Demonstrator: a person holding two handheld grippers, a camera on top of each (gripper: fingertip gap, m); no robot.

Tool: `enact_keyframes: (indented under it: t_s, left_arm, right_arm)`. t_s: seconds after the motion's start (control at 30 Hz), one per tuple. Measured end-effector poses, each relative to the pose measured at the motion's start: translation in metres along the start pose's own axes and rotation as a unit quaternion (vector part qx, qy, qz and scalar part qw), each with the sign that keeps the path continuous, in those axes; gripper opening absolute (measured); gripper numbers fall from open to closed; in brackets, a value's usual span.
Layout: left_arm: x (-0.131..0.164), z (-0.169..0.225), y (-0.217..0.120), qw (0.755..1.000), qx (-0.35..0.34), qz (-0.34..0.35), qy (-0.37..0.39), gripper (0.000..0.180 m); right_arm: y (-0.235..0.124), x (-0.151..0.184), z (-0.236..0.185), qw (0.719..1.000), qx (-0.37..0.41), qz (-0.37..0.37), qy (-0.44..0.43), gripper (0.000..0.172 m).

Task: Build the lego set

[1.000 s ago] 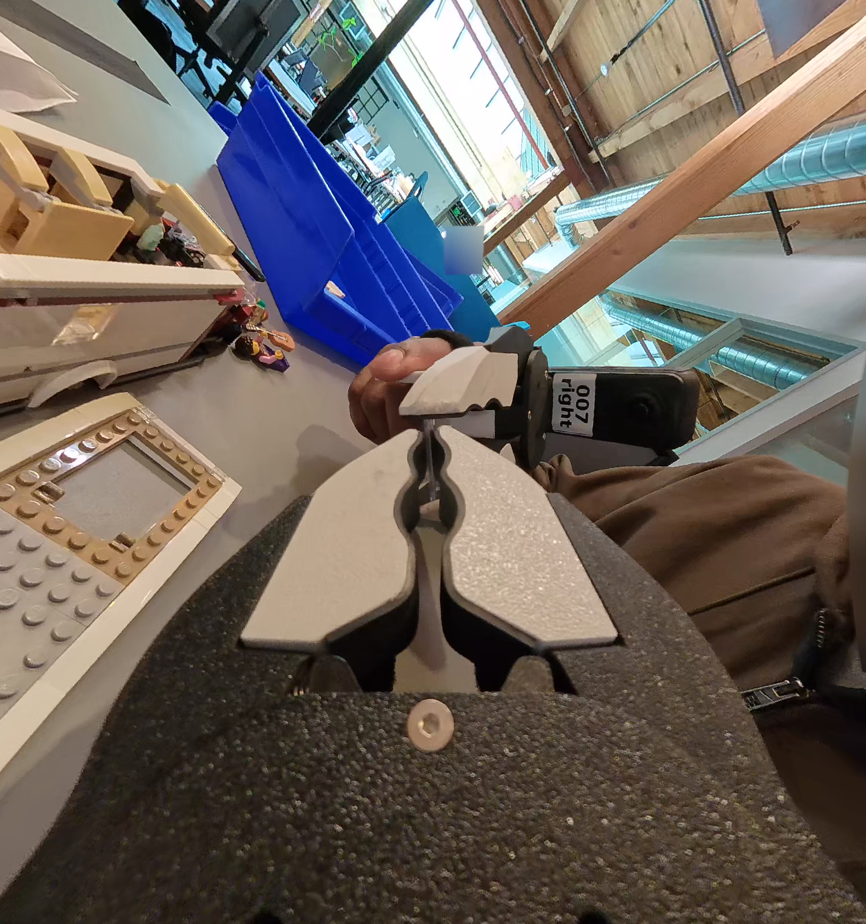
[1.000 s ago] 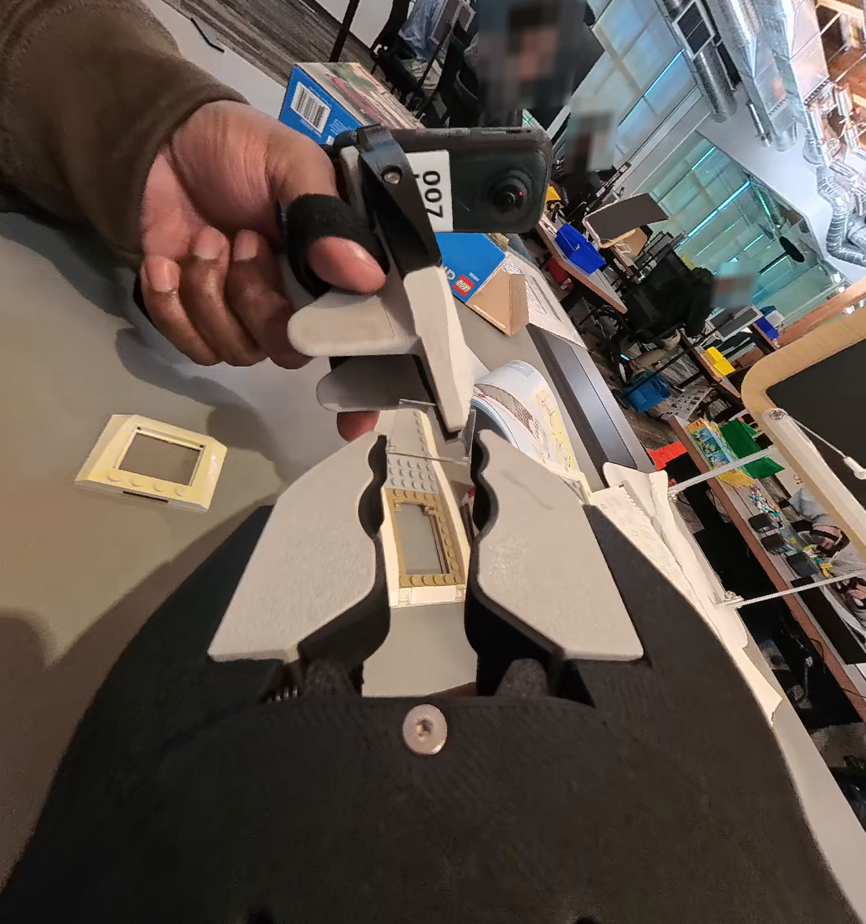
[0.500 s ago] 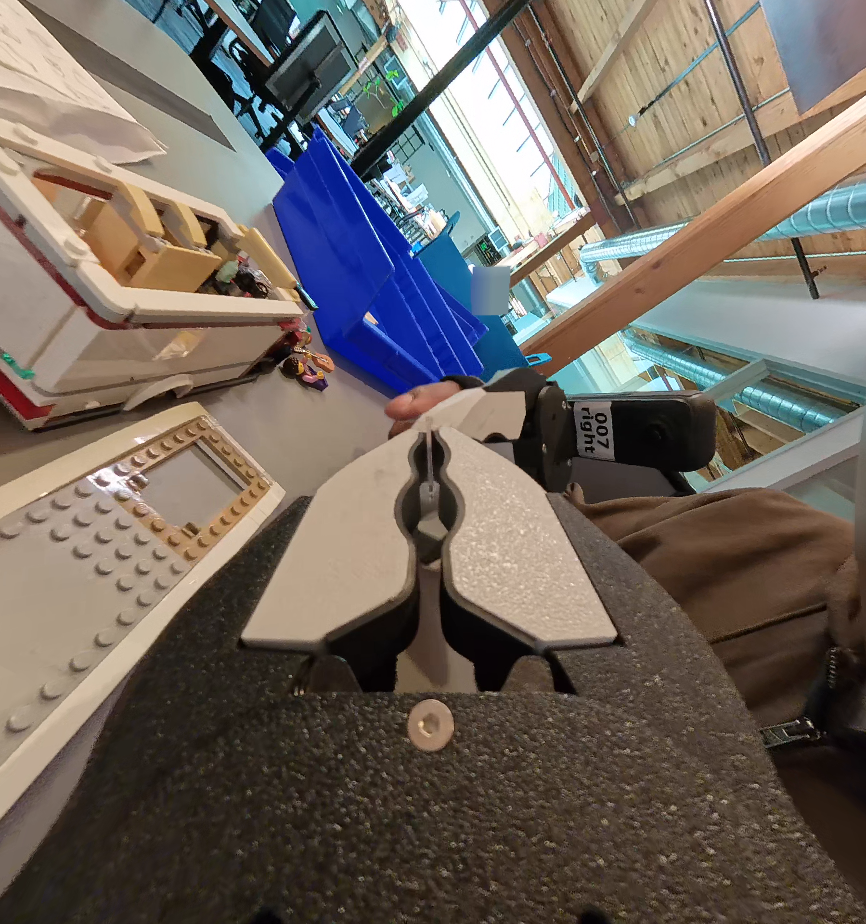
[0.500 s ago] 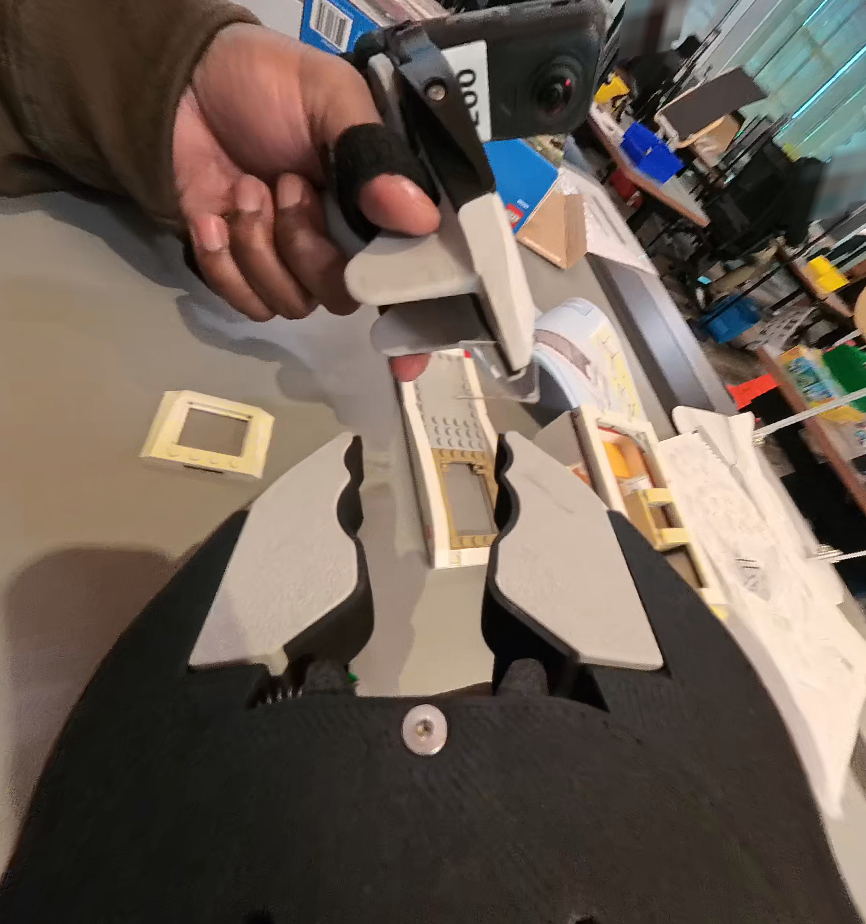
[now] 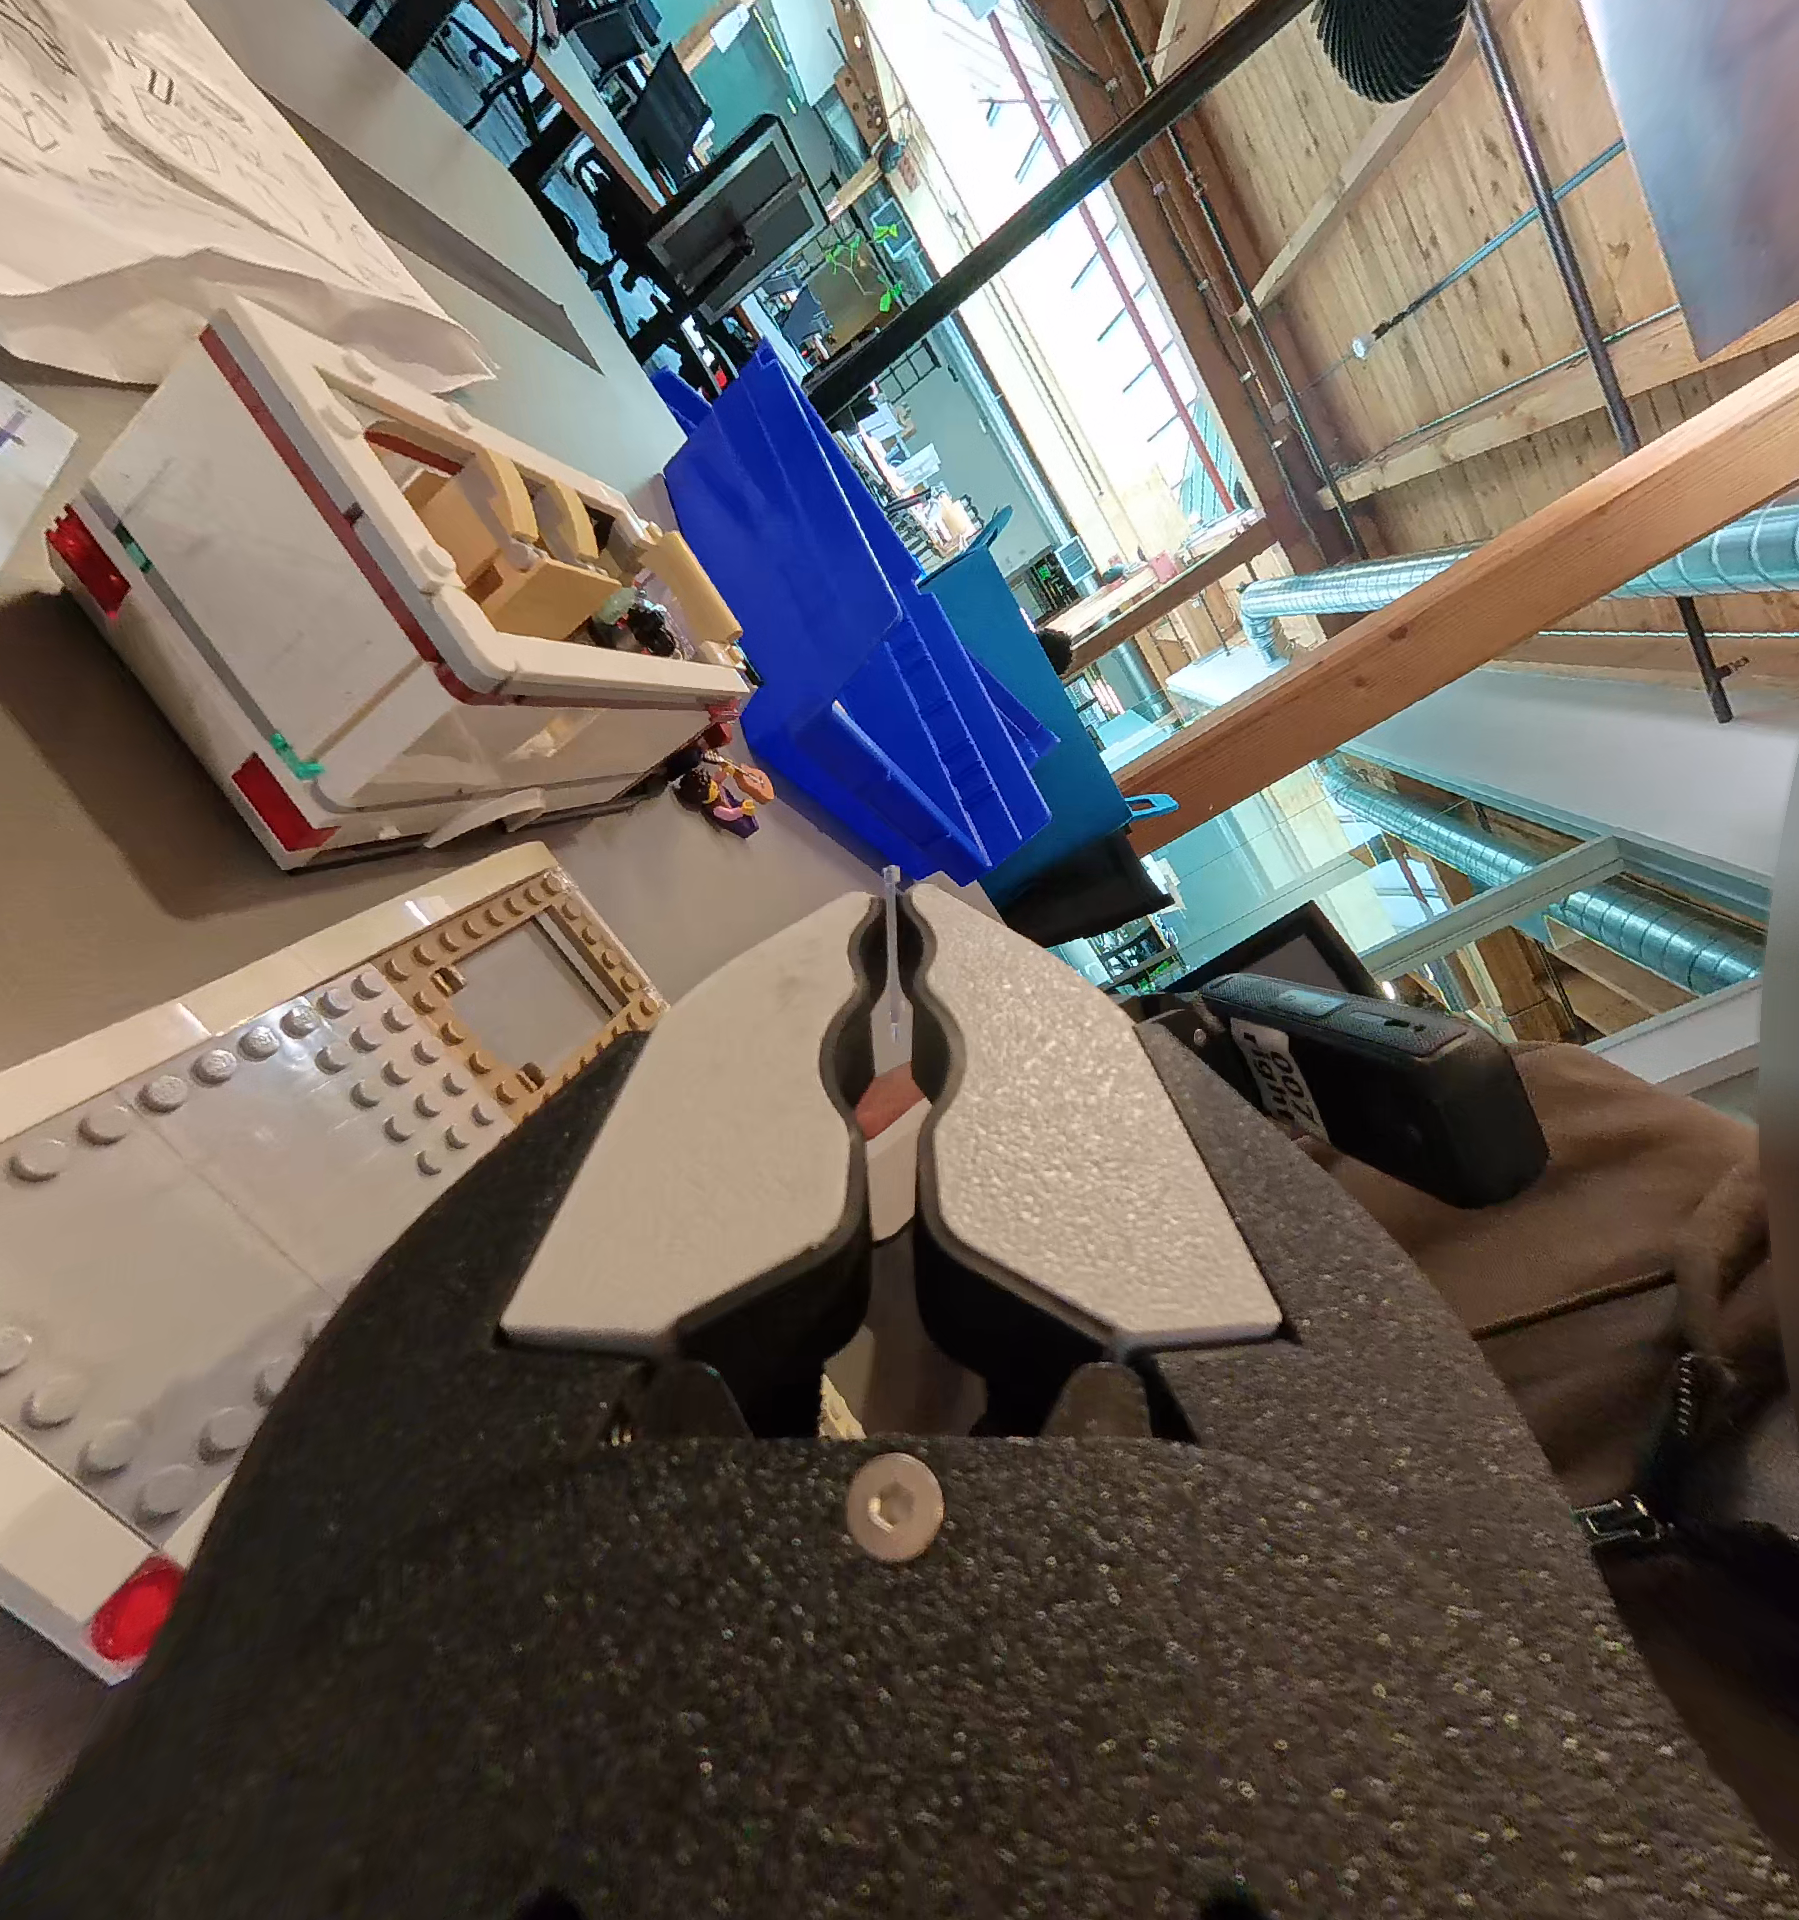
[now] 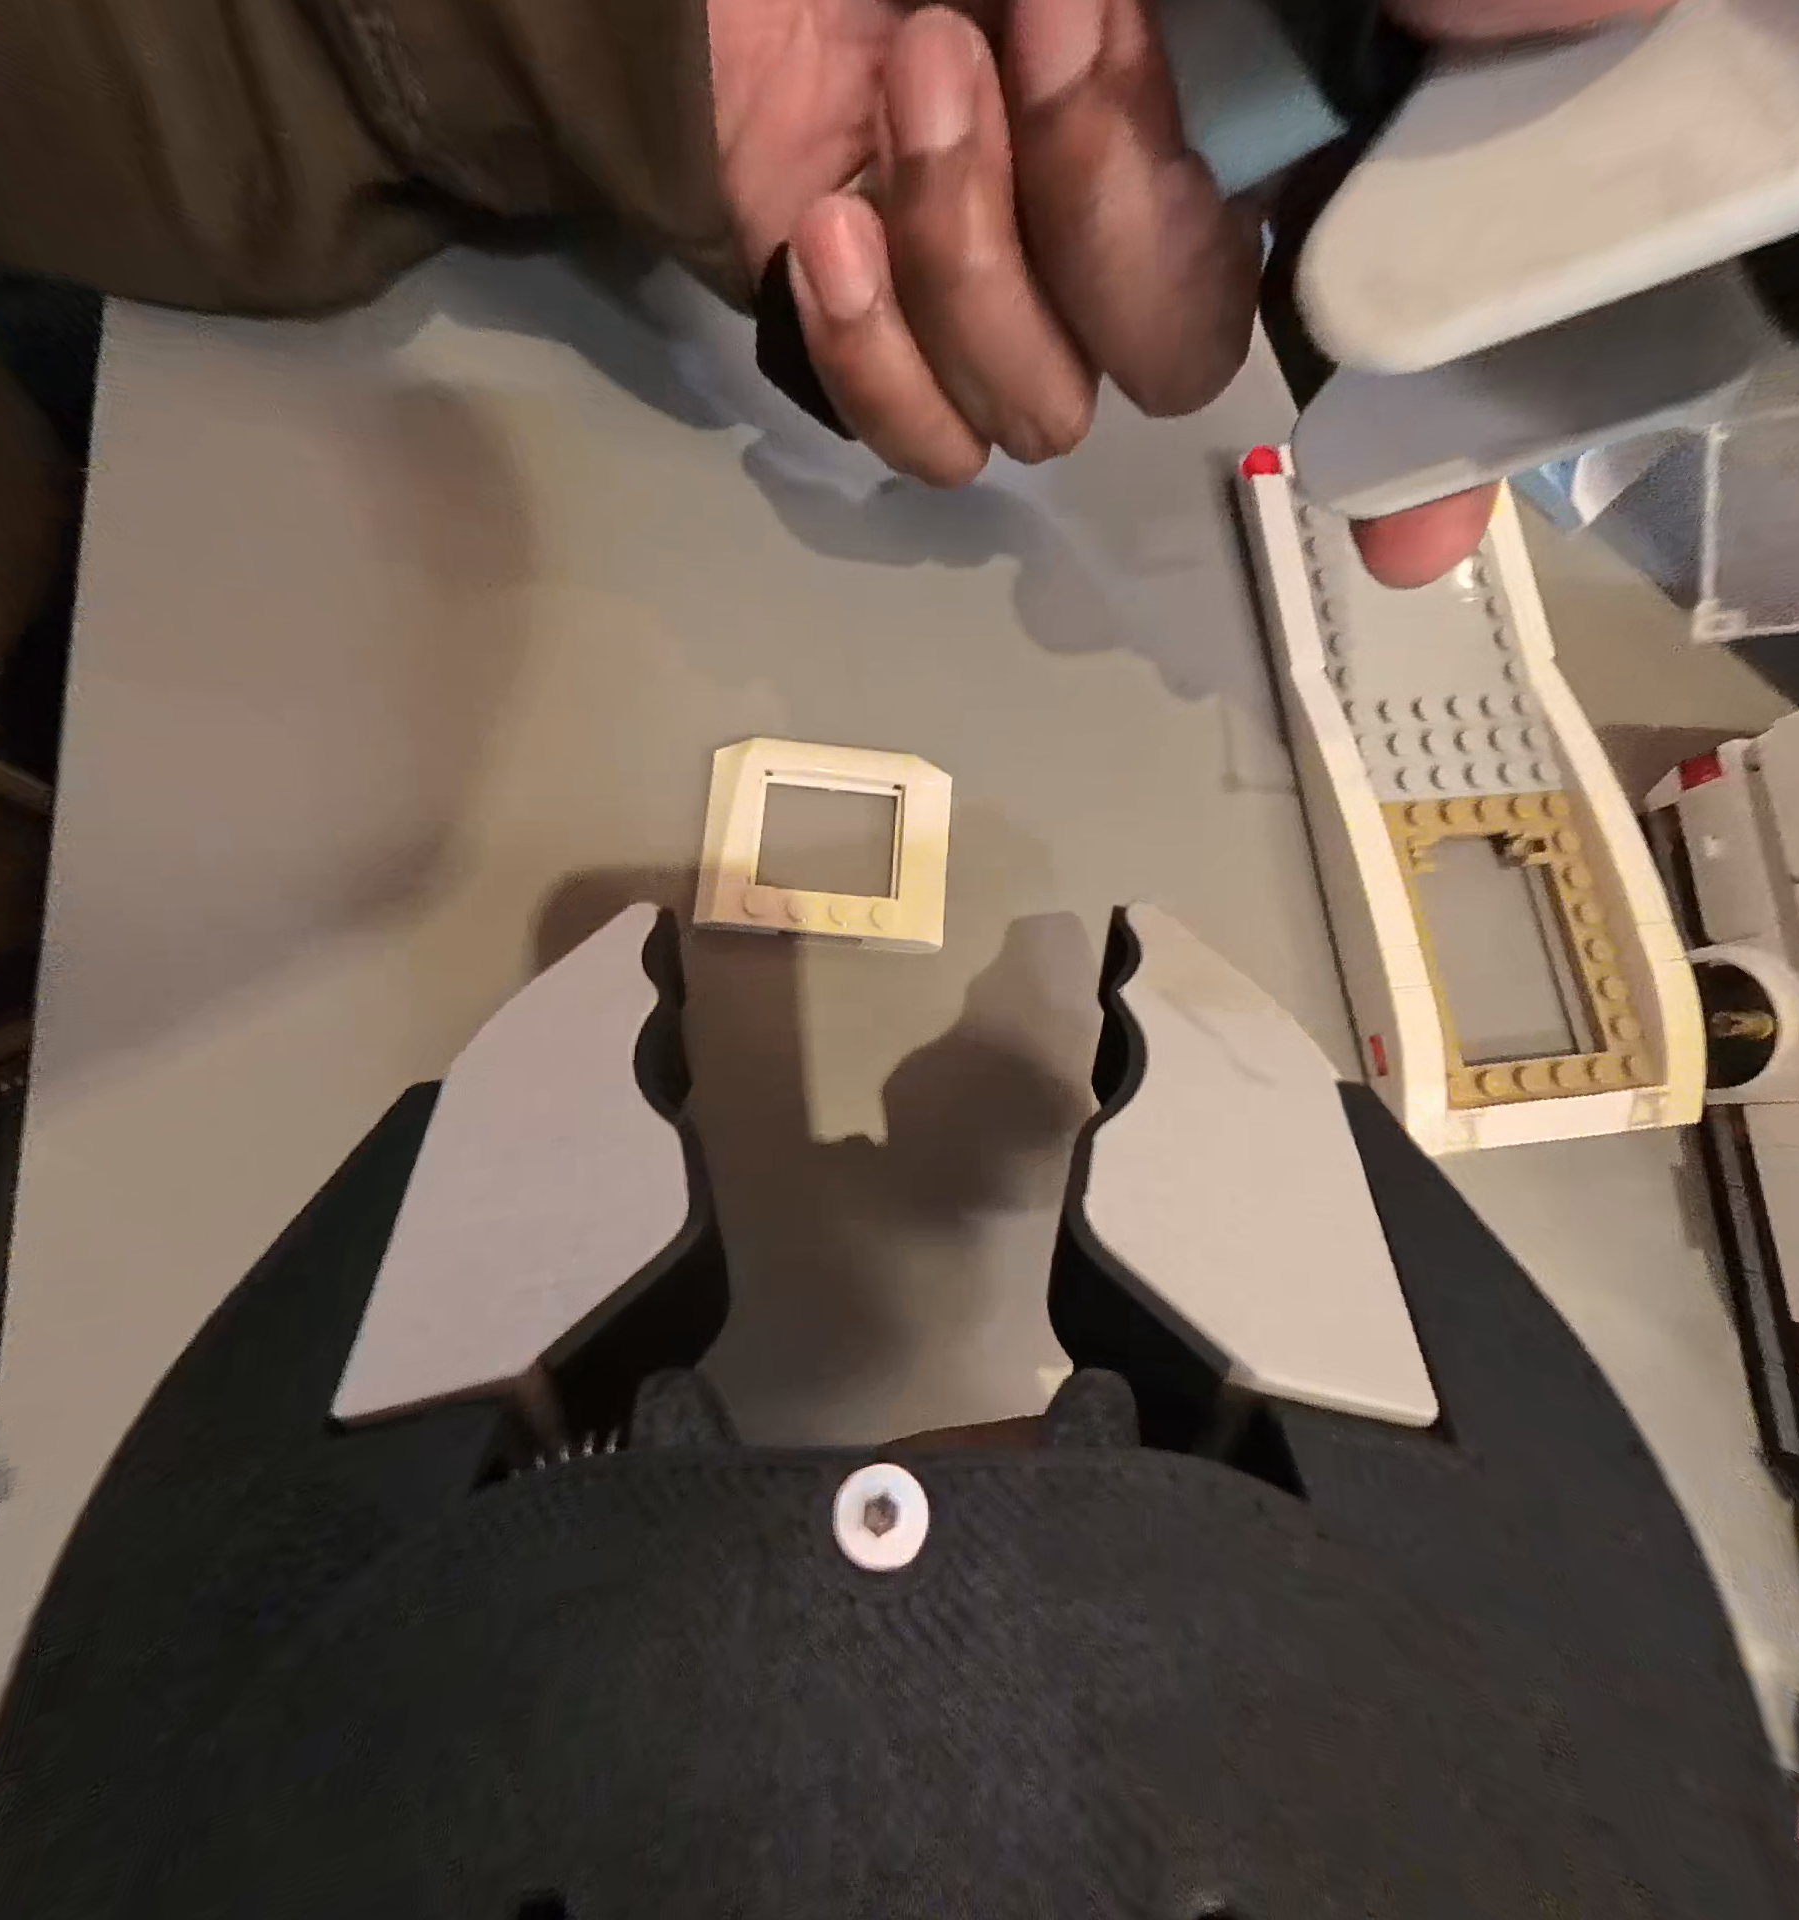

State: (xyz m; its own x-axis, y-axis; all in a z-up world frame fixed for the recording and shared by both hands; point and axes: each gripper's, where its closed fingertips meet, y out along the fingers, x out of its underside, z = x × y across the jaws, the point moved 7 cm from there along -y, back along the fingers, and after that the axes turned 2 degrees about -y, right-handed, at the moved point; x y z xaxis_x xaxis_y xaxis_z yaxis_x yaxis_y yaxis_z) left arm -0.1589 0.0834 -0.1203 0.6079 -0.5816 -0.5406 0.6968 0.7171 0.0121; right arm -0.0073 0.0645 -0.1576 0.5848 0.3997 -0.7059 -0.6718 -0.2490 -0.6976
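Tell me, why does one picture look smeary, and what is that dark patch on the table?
Right wrist view: motion blur smears the person's hand, and the open right hand-held gripper casts a dark shadow on the grey table. Left wrist view: sharp, with bright window glare.

Two handheld grippers are in use: the left gripper (image 5: 890, 914) and the right gripper (image 6: 895, 925). One clear thin panel (image 5: 891, 956) sits pinched edge-on in the left one. On the grey table (image 6: 459, 675) lie one cream window frame (image 6: 822, 847), near the middle, one long white roof section (image 6: 1446, 831) with grey and tan studs, toward the right edge, and one white brick-built camper body (image 5: 355, 623) beyond it. Two small toy figures (image 5: 723, 790) lie beside the camper. Blue bins (image 5: 853, 644) stand stacked at the far edge; their number cannot be told. One sheet of printed paper (image 5: 95, 156) lies at the far corner.
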Motion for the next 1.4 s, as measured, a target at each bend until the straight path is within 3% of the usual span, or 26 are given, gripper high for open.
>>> enact_keyframes:
  t_s: [0.37, 0.7, 1.4]
  left_arm:
    - [-0.001, 0.003, -0.001, 1.000, 0.000, -0.001, 0.007, 0.002]
    - [0.001, 0.003, 0.000, 1.000, -0.003, -0.005, 0.011, 0.002]
    - [0.001, 0.003, 0.001, 1.000, -0.005, -0.005, 0.011, 0.002]
  right_arm:
    - [0.009, 0.003, -0.008, 0.999, -0.026, -0.027, 0.007, 0.075]
    - [0.009, 0.003, -0.006, 0.999, -0.034, -0.028, 0.024, 0.048]
    - [-0.001, 0.004, 0.013, 1.000, 0.021, -0.002, 0.014, 0.048]
